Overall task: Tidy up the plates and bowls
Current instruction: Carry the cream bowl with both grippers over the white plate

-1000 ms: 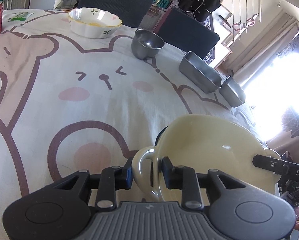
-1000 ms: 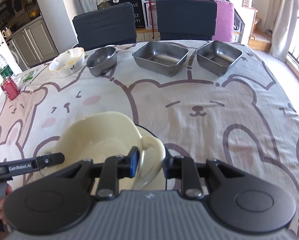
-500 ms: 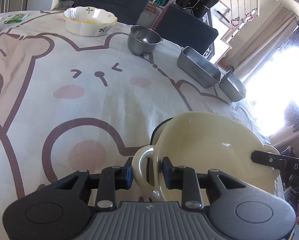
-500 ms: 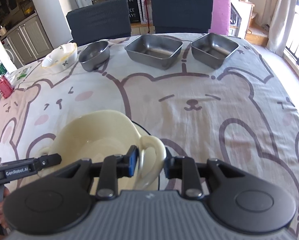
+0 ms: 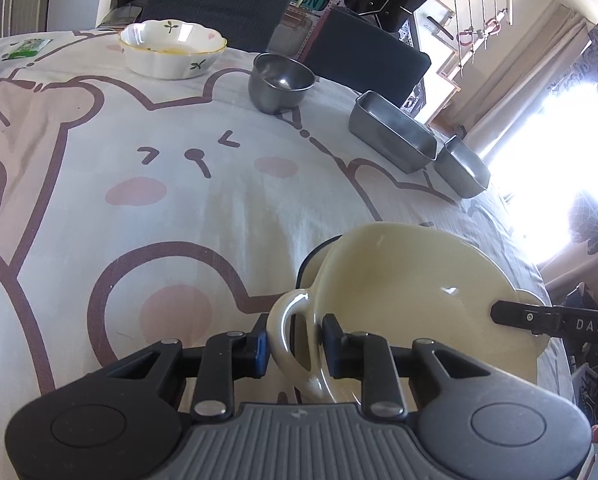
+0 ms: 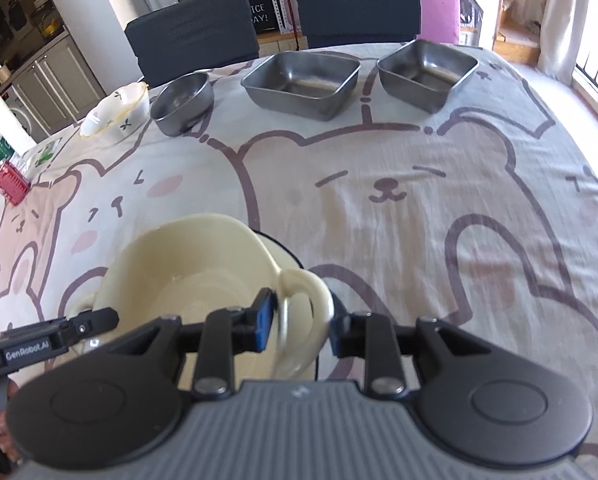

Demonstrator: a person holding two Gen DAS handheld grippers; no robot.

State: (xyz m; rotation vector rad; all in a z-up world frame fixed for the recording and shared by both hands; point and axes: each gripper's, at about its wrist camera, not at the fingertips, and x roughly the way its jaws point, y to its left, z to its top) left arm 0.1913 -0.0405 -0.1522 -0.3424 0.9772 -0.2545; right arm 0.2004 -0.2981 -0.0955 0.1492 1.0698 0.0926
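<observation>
Across the far edge of the bench point(image 6: 419, 216), from left to right, you have a white scalloped ceramic bowl with leaf sprigs point(image 6: 117, 114), a round stainless steel bowl point(image 6: 183, 102), a large rectangular steel tray point(image 6: 301, 82) and a smaller square steel tray point(image 6: 427, 72).

Nearest you is the pale yellow two-handled ceramic bowl point(image 5: 411, 292), held between both tools. Your left gripper point(image 5: 293, 346) has its fingers pinching one loop handle; your right gripper point(image 6: 301, 328) clamps the opposite handle.

You look to be mid-carry, with a dark rim just beneath the bowl; whether the bowl is clear of it I cannot tell. Next, I judge, keep both grips level, bring it toward the row and lower evenly before letting go.
</observation>
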